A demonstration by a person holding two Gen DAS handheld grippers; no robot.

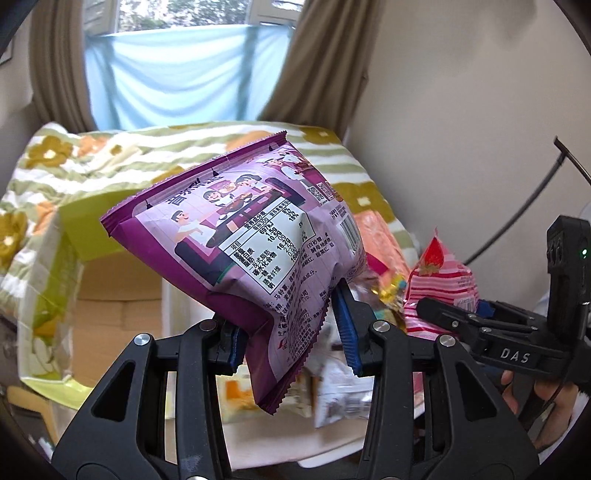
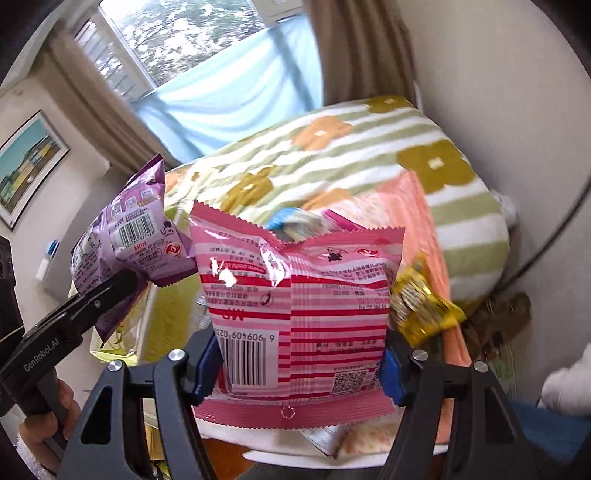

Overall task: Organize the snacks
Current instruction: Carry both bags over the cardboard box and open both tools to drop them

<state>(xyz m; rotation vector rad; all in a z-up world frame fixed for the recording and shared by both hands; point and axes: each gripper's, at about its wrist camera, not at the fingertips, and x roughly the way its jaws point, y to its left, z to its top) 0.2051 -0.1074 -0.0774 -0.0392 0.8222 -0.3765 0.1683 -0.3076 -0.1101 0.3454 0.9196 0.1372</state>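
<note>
Purple chip bag (image 1: 243, 254) pinched low in my left gripper (image 1: 291, 332) and pink striped packet (image 2: 299, 310) clamped in my right gripper (image 2: 299, 365) should travel level toward the open carton (image 1: 110, 295) at lower left, grips kept firm.

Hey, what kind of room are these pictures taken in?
Probably a bedroom at home: a green-striped floral quilt lies bunched on what looks like a bed, beige curtains frame a window, and a framed picture hangs on the wall.

A puffy purple snack bag (image 1: 255, 251) hangs tilted in the air, pinched at its lower end, beside a pink striped snack bag (image 2: 303, 306) held upright, print apparently upside down.
</note>
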